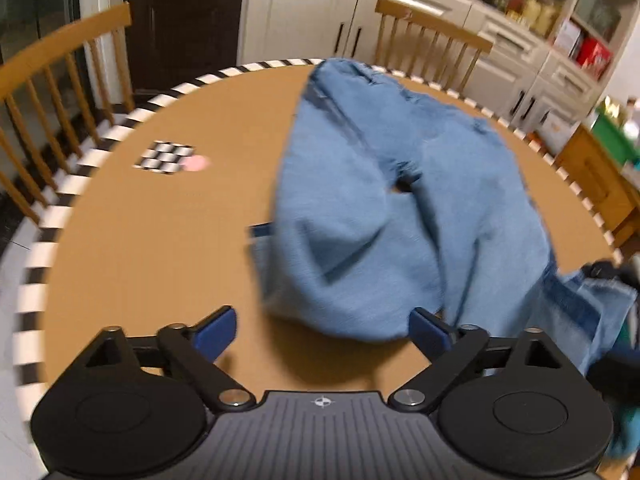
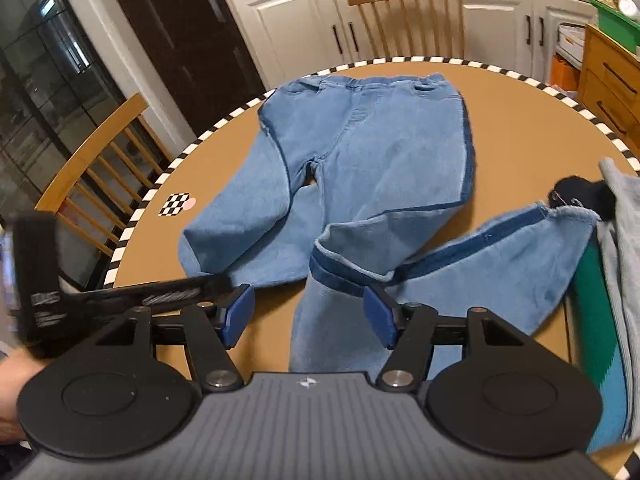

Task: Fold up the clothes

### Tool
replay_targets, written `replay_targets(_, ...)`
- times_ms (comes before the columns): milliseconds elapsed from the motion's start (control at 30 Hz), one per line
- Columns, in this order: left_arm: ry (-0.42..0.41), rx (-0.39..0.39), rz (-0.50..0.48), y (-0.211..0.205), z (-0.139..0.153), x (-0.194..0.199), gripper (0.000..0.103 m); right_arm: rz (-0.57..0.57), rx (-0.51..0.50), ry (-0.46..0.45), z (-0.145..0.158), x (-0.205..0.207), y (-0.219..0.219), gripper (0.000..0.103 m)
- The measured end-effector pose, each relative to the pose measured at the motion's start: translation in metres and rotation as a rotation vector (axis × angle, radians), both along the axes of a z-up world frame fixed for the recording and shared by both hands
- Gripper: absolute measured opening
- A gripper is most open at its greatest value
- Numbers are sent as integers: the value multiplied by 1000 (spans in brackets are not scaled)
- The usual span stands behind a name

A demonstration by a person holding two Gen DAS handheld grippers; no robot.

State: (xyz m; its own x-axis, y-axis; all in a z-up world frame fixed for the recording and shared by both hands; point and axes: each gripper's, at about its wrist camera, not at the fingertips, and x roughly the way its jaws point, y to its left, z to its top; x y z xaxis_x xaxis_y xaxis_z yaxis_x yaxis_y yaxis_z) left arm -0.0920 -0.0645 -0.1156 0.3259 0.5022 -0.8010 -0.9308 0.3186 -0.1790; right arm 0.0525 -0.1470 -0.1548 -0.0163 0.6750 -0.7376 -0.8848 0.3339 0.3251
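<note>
Blue jeans (image 2: 360, 152) lie spread on the round surface (image 2: 520, 128), waistband at 12 o'clock. Left gripper (image 1: 324, 330) and right gripper (image 2: 310, 314) both gape apart, seemingly empty.

Light blue jeans (image 2: 372, 152) spread on a round table

Waistband at the far edge, front up, dark blue stripes down the outer seams. One leg lies rumpled toward the near left; the other is folded over itself, its hem trailing to the near right.
</note>
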Motion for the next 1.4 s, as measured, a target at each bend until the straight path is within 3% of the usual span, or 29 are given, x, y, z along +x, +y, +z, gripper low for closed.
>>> replay_targets(67, -71, 2, 6, 5, -6, 5, 74, 8, 9, -3, 3, 0, -4, 67)
replay_targets(100, -103, 10, 7, 8, -10, 7, 55, 11, 13, -12, 4, 1, -6, 69)
replay_targets(133, -120, 10, 11, 13, -14, 5, 44, 10, 15, -19, 5, 1, -8, 69)
replay_targets(167, -139, -5, 14, 20, -18, 2, 19, 3, 18, -23, 6, 3, -11, 69)
replay_targets(200, -168, -31, 15, 25, -18, -5, 10, -2, 24, -19, 7, 5, -13, 70)
replay_targets(267, -224, -74, 5, 36, -15, -19, 6, -5, 38, -2, 7, 10, -19, 71)
replay_targets(400, -406, -139, -104, 68, 25, -47, 5, 32, 65, 17, 9, 13, -22, 71)
replay_targets(567, -454, -129, -207, 105, 76, -52, 5, 195, 112, -120, 18, -3, 0, 71)
replay_targets(667, -474, -159, -243, 118, 93, -51, 5, 379, 180, -320, 20, -23, 24, 72)
replay_targets(800, -500, -200, -258, 136, 105, -48, 5, 600, 204, -716, 0, -56, 69, 82)
replay_targets(867, -506, -214, -261, 143, 108, -46, 5, 687, 134, -850, -20, -63, 99, 77)
replay_targets(900, -505, -218, -262, 146, 110, -46, 5, 718, 95, -876, -29, -64, 111, 52)
replay_targets(933, -499, -222, -260, 148, 111, -45, 5, 740, 43, -870, -37, -63, 124, 6)
replay_targets(1067, -458, -229, -273, 147, 105, -51, 6, 708, -22, -519, -26, -43, 142, 3)
replay_targets(1200, -412, -234, -293, 141, 95, -59, 9, 665, -21, -314, -3, -41, 112, 3)
replay_targets(1300, -381, -246, -316, 133, 85, -68, 9, 642, -48, -206, 3, -53, 86, 3)
replay_targets(1400, -363, -270, -347, 117, 66, -87, 18, 589, -103, -226, -2, -77, 64, 4)
